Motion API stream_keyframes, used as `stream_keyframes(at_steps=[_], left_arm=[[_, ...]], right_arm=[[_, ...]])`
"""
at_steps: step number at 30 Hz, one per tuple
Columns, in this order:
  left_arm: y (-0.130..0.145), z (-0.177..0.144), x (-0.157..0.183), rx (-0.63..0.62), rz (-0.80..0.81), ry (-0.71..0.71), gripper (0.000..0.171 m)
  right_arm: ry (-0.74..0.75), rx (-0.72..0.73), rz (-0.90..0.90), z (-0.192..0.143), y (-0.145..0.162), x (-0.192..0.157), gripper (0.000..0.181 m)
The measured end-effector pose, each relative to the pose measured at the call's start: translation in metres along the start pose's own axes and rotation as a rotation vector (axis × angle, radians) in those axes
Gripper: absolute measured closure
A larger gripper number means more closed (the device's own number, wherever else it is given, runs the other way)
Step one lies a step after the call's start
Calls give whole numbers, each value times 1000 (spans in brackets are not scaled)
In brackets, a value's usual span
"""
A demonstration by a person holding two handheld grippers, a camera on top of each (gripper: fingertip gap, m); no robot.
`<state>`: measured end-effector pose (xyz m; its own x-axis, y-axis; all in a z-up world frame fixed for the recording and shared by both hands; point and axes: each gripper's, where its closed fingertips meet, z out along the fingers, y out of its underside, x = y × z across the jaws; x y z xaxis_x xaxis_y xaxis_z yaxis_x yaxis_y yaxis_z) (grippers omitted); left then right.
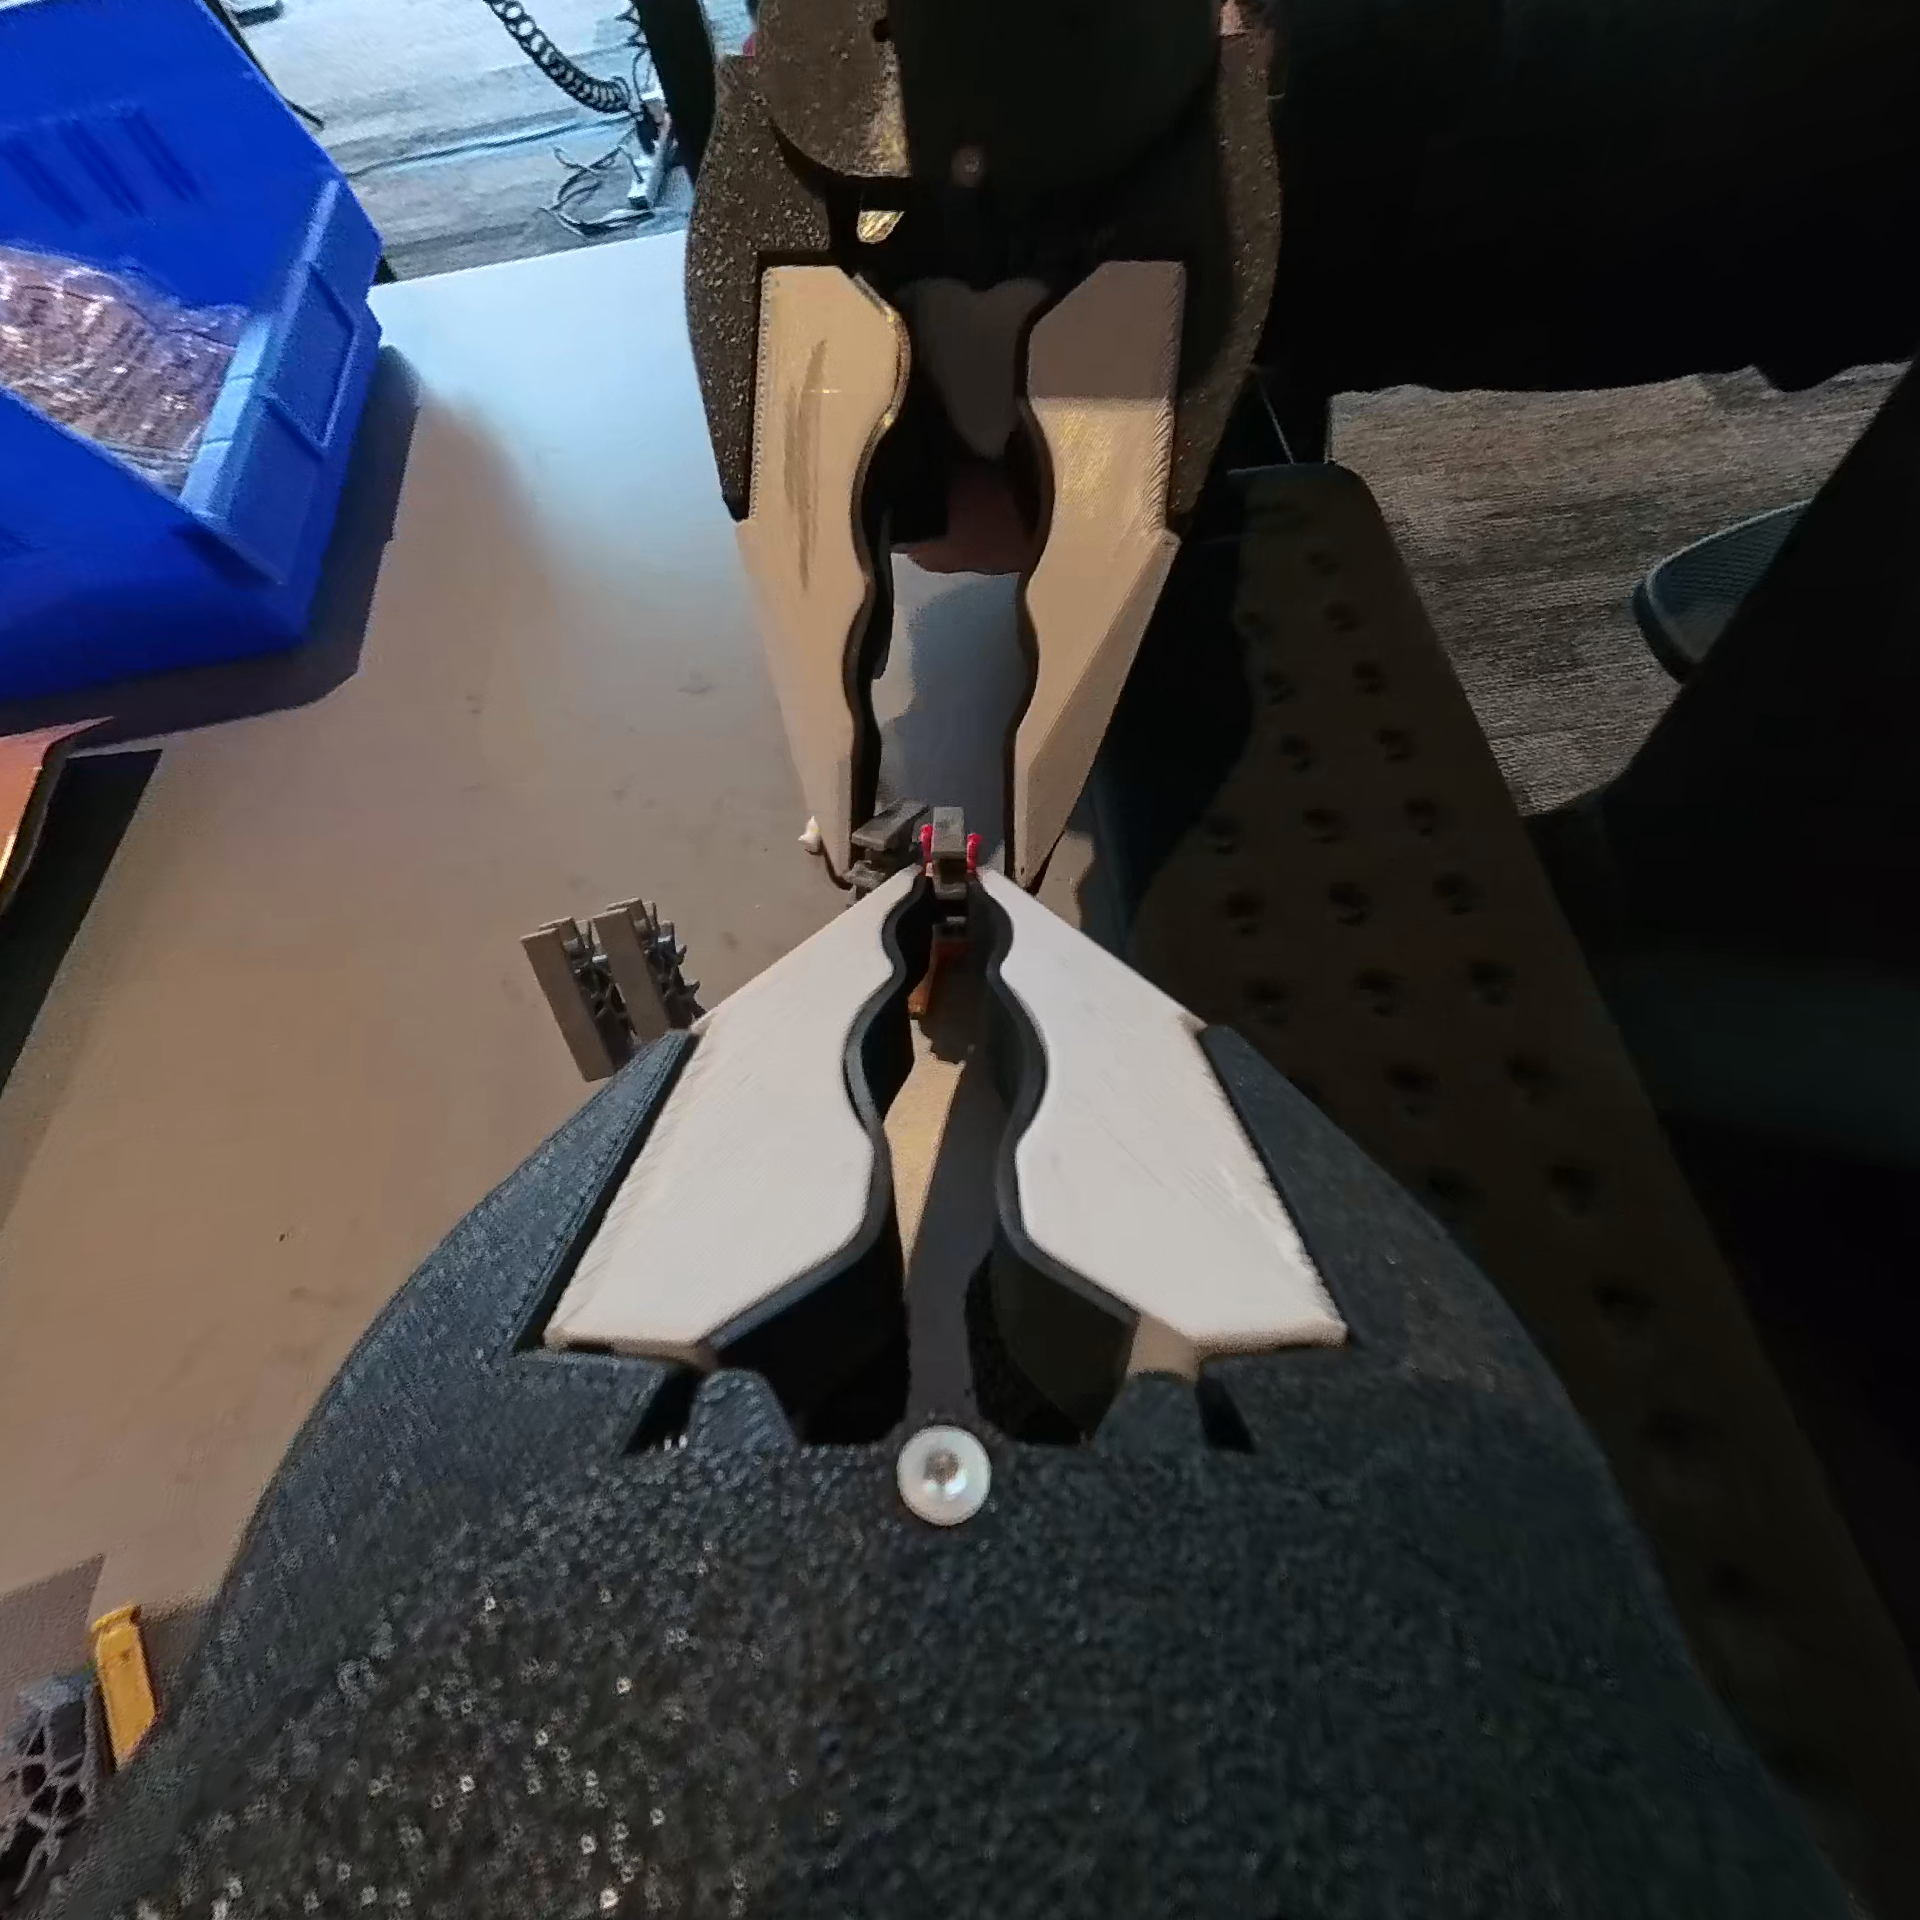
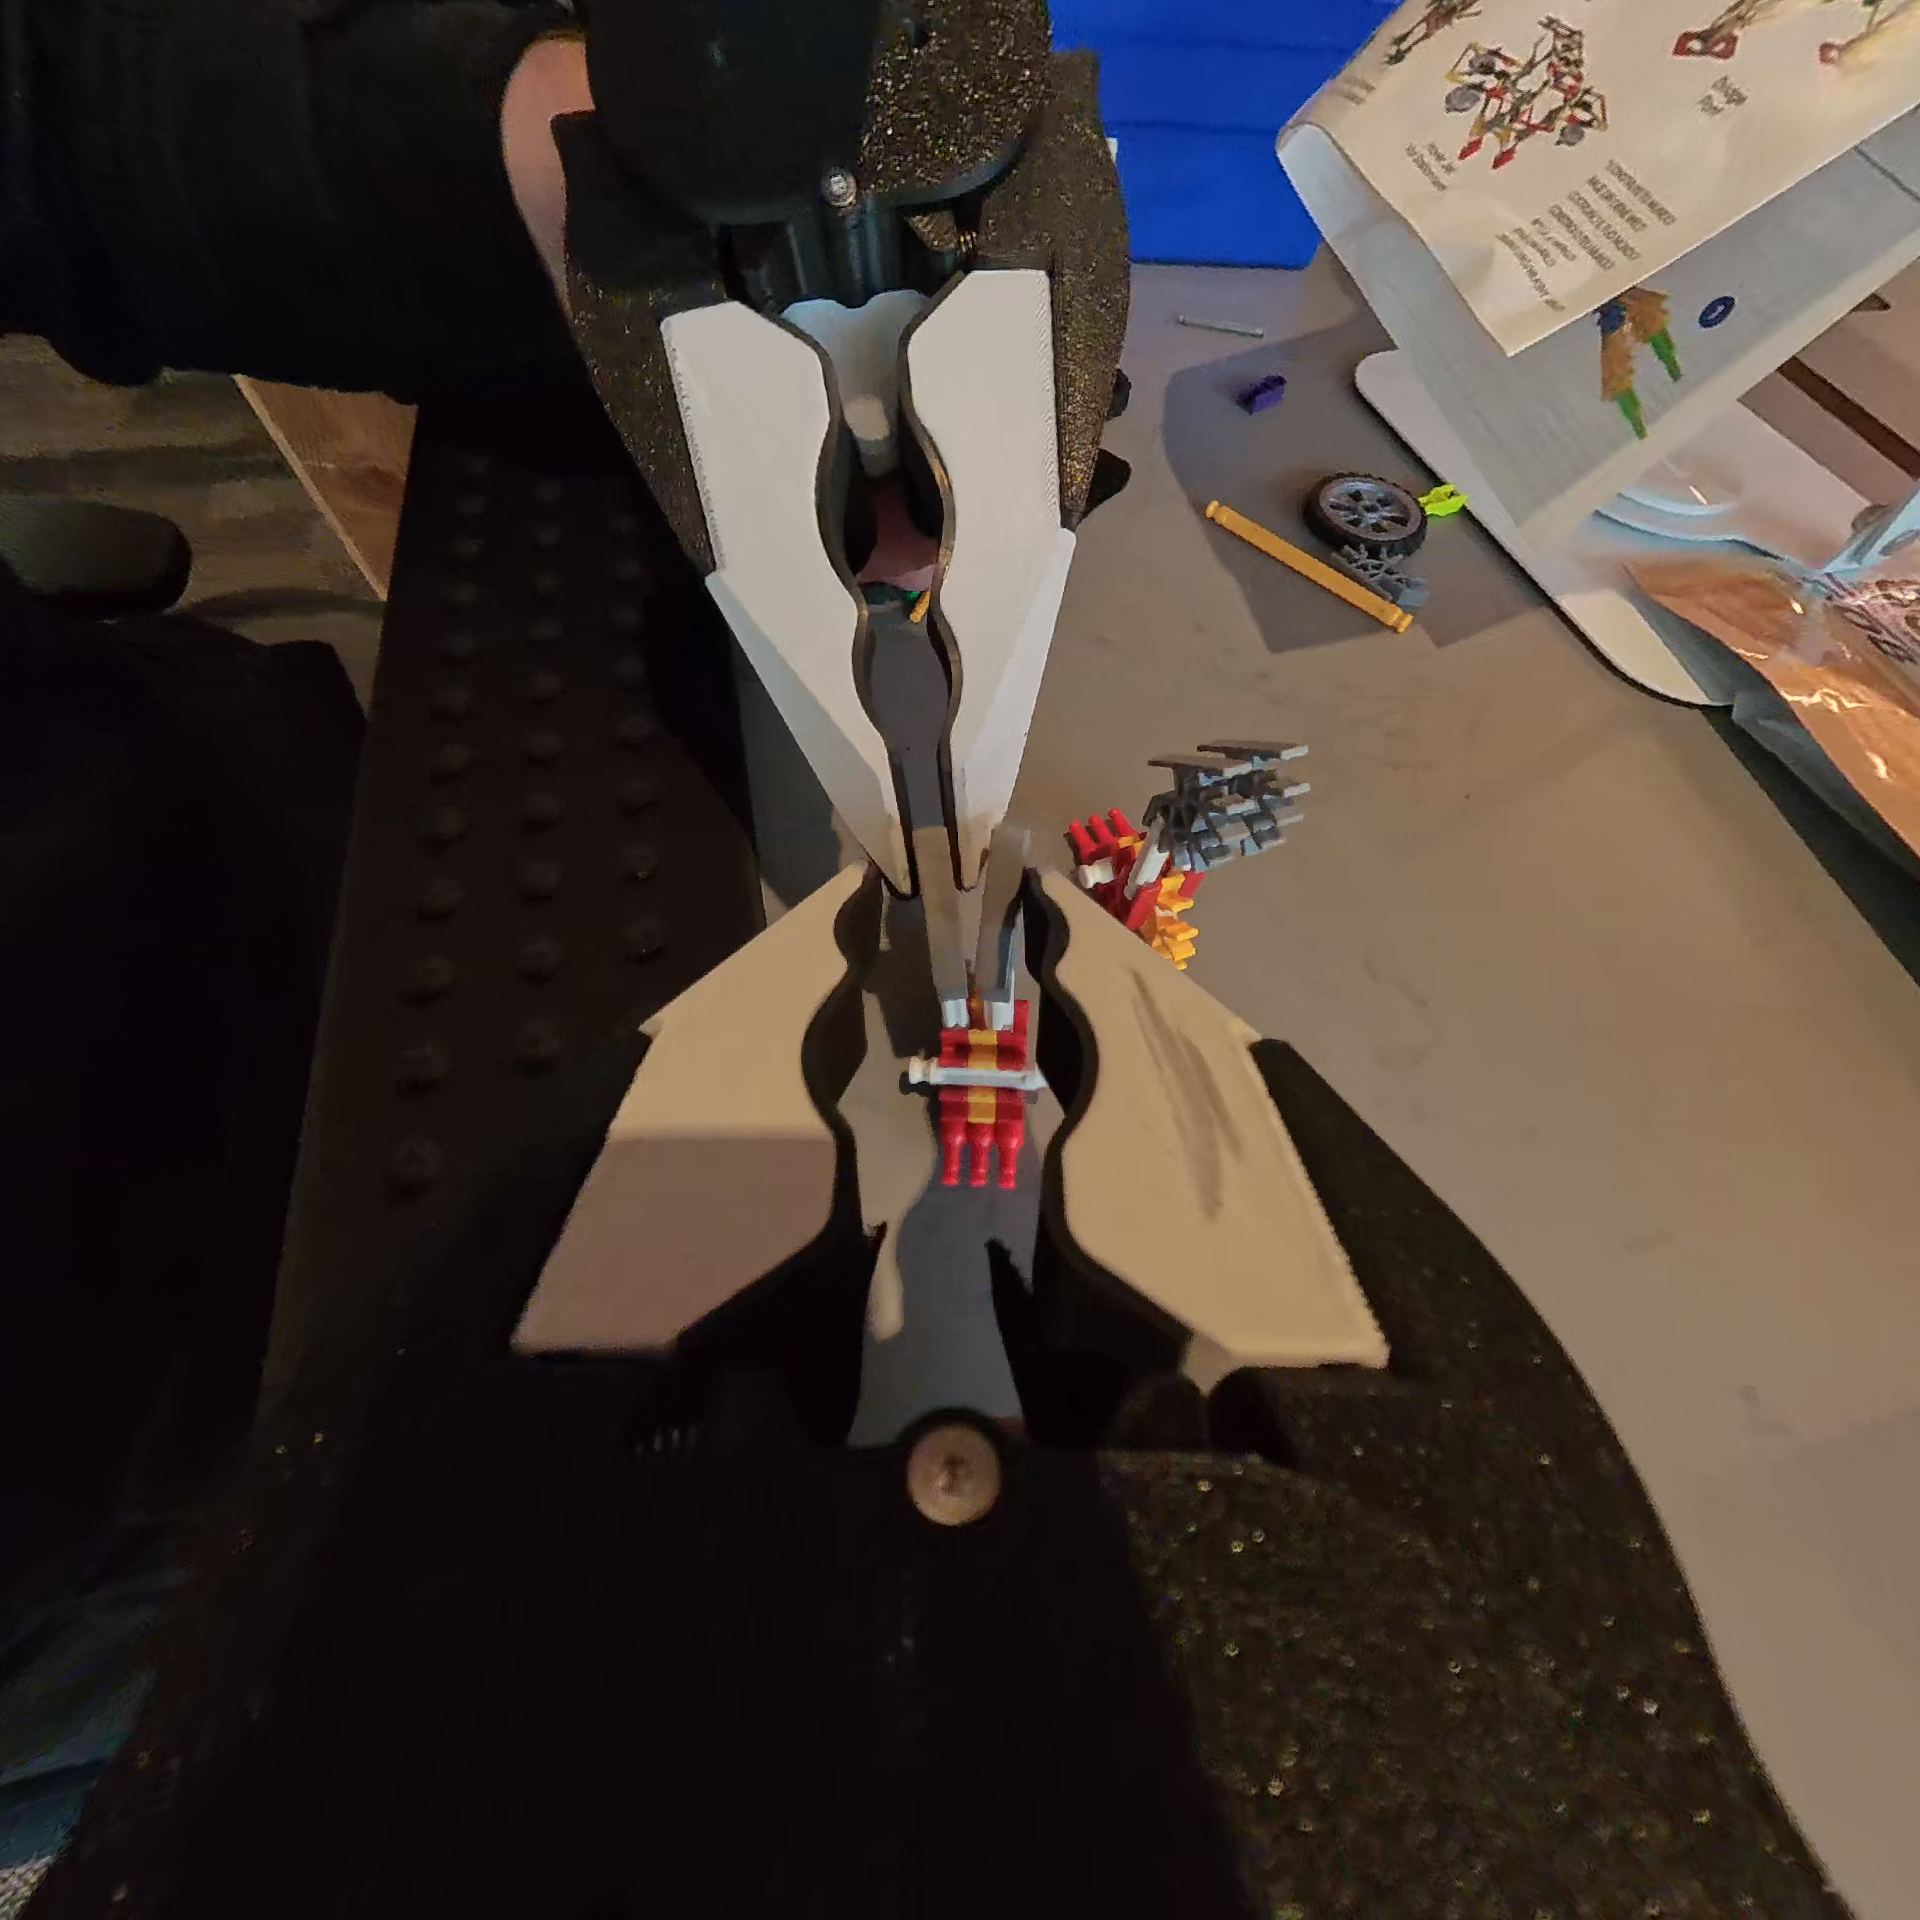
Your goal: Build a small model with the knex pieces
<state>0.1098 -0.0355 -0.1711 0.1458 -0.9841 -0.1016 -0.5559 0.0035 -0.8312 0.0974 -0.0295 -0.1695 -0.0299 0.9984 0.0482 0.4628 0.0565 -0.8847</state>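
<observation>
The left gripper point(image 1: 940, 888) has its fingertips drawn together on a thin dark grey strut at the centre of the left wrist view. That strut belongs to a small snap-together toy assembly point(image 2: 977, 1081) of red, yellow, white and grey plastic, which sits mid-frame in the right wrist view. The right gripper point(image 2: 951, 883) meets it tip to tip from the opposite side. Its fingers stand part-way apart around the red and yellow cluster, and I cannot tell whether they press on it. The assembly looks very light and stiff. Its thin prongs and push-fit joints would likely pop apart or twist under a hard squeeze, so the flat grey struts seem the safer place to hold it. In the left wrist view a blue bin point(image 1: 156, 416) with clear bags inside fills the upper left. A pair of grey connectors point(image 1: 613, 977) lies on the pale table point(image 1: 416, 831) just left of the gripper, and a dark studded panel point(image 1: 1403, 935) lies at right. In the right wrist view, right of centre, a loose clump of red, yellow and grey pieces point(image 2: 1184, 852) lies near the fingers. Farther to the upper right are a yellow rod point(image 2: 1304, 566), a small wheel point(image 2: 1361, 514), a purple piece point(image 2: 1262, 390) and a printed sheet point(image 2: 1558, 156) on a white stand point(image 2: 1455, 416).
</observation>
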Motion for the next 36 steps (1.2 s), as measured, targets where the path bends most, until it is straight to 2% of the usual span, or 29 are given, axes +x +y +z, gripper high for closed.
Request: stream_keyframes(at_steps=[12, 16, 19, 22, 26, 30, 32, 36], left_arm=[[-2, 1, 11, -33, 57, 138, 167], [-4, 4, 6, -23, 29, 100, 166], [-3, 3, 4, -23, 37, 60, 165], [-10, -3, 0, 28, 24, 19, 154], [-10, -8, -4, 33, 27, -32, 140], [-8, 0, 0, 35, 25, -18, 146], [-9, 3, 3, 41, 32, -5, 156], [-9, 4, 5, 49, 32, 15, 159]], right_arm=[[-71, -2, -51, -3, 2, -8, 157], [-14, -5, -35, -7, 3, -3, 155], [24, -9, -30, -7, 6, -3, 161], [51, -18, -24, -9, 10, 0, 162], [34, -16, -39, -10, 10, -4, 163], [-4, -19, -63, -7, 8, -9, 164], [-9, -18, -71, -7, 8, -8, 167], [-37, -9, -62, -7, 8, -10, 168]])
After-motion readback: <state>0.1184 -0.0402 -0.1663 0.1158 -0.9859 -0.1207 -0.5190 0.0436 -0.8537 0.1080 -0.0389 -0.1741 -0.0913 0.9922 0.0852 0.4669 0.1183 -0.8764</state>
